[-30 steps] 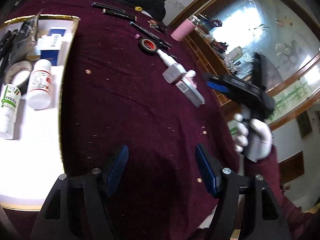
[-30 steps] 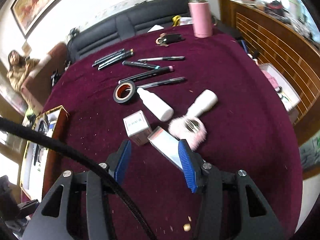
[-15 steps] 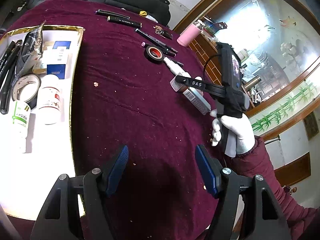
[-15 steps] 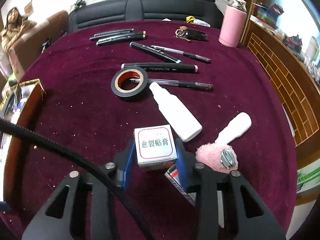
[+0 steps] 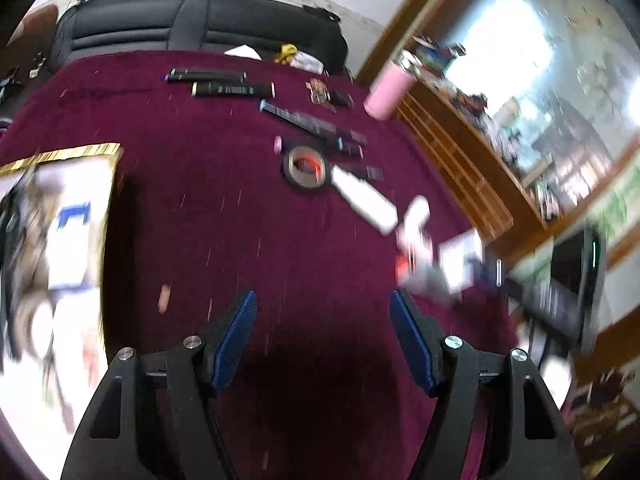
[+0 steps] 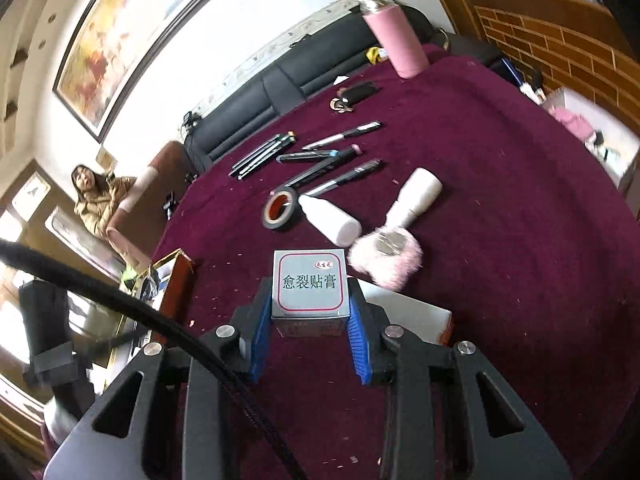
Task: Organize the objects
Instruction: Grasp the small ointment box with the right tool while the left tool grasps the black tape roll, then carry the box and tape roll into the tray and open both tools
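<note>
Right wrist view: the small box (image 6: 308, 286) is clamped between the right gripper (image 6: 307, 338)'s blue fingers, lifted off the tabletop (image 6: 500, 240). Carrying looks underway; next it should travel toward the tray (image 5: 68, 154) at nine o'clock. Left gripper (image 5: 324, 336) gapes wide, empty.

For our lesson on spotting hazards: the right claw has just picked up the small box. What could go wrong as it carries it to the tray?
1. The small box is pinched only at its lower sides by the right claw; it might tip or slip.
2. The black cable hangs beside the claw and could snag on the tray's edge.
3. The tray already looks crowded, so the box may land on something.
</note>
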Demonstrator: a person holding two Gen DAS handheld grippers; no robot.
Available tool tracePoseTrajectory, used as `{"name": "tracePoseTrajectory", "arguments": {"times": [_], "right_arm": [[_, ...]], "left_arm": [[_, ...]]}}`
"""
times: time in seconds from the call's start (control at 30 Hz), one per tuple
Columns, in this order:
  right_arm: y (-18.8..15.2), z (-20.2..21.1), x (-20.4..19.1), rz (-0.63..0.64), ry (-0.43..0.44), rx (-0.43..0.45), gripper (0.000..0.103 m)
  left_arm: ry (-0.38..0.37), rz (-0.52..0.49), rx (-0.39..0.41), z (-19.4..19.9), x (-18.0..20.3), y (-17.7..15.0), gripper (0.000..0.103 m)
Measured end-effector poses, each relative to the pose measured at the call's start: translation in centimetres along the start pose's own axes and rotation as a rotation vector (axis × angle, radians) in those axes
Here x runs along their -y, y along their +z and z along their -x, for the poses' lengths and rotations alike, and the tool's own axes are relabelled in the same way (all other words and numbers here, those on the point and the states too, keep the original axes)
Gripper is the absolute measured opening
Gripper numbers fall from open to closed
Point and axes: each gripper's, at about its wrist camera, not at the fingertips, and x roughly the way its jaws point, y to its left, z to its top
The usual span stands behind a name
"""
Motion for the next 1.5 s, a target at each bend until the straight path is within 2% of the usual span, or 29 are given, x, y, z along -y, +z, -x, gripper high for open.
{"name": "tracePoseTrajectory", "arguments": {"times": [0.07, 0.2, 0.23, 0.3, 0.37, 0.43, 0.5, 0.57, 0.63, 0.67, 0.7, 0.83, 0.9, 1.03, 1.3, 1.37, 1.5], "right_arm": [[-0.2, -0.8, 0.9, -0.026, 0.037, -0.007, 0.032], [-0.1, -1.8, 2.5, -0.074, 0.119, -0.013, 0.032], [0.0, -1.8, 2.7, -0.076, 0.126, -0.009, 0.032], [0.1, -1.6, 3.4, -0.092, 0.145, -0.003, 0.032], [0.2, -1.6, 3.9, -0.118, 0.174, -0.009, 0.032], [0.3, -1.7, 4.2, -0.126, 0.187, -0.014, 0.032], [0.3, -1.8, 4.1, -0.132, 0.202, -0.022, 0.033], [0.3, -2.0, 4.1, -0.134, 0.218, -0.035, 0.033], [0.1, -2.2, 4.1, -0.129, 0.228, -0.044, 0.033], [0.1, -2.2, 4.1, -0.127, 0.231, -0.048, 0.033], [0.0, -2.3, 4.0, -0.126, 0.237, -0.052, 0.033], [-0.2, -2.2, 4.3, -0.134, 0.238, -0.052, 0.033], [-0.2, -2.3, 4.2, -0.130, 0.236, -0.049, 0.033], [-0.3, -2.6, 3.6, -0.094, 0.229, -0.057, 0.033], [-0.7, -3.2, 2.7, -0.033, 0.183, -0.073, 0.033], [-0.9, -3.1, 2.5, -0.018, 0.166, -0.069, 0.032], [-1.4, -3.2, 1.2, 0.011, 0.135, -0.089, 0.032]], "left_arm": [[0.033, 0.031, 0.010, -2.2, -0.5, 2.9, 0.062], [0.129, 0.029, -0.002, -7.4, -1.1, 7.6, 0.062], [0.137, 0.023, -0.014, -8.6, -1.3, 8.4, 0.062], [0.203, -0.017, -0.040, -11.6, -1.4, 9.8, 0.062], [0.247, -0.061, -0.054, -13.6, -1.2, 10.1, 0.059], [0.290, -0.112, -0.078, -15.6, -0.9, 10.1, 0.040], [0.324, -0.173, -0.115, -17.3, -0.2, 9.5, 0.028], [0.375, -0.258, -0.094, -17.9, 0.9, 9.0, 0.028], [0.395, -0.284, -0.095, -18.3, 1.4, 9.0, 0.026], [0.399, -0.286, -0.096, -18.5, 1.5, 9.1, 0.021], [0.399, -0.289, -0.097, -18.7, 1.6, 9.2, 0.013], [0.367, -0.355, -0.115, -18.7, 3.3, 8.0, 0.012], [0.355, -0.358, -0.107, -17.7, 3.6, 7.2, 0.011], [0.288, -0.279, -0.057, -13.6, 2.6, 6.1, 0.011], [0.213, -0.121, 0.088, 0.2, -1.4, 1.4, 0.011], [0.215, -0.092, 0.119, 3.4, -2.9, -0.1, 0.011], [0.279, -0.022, 0.179, 9.9, -6.8, -3.5, 0.011]]}}
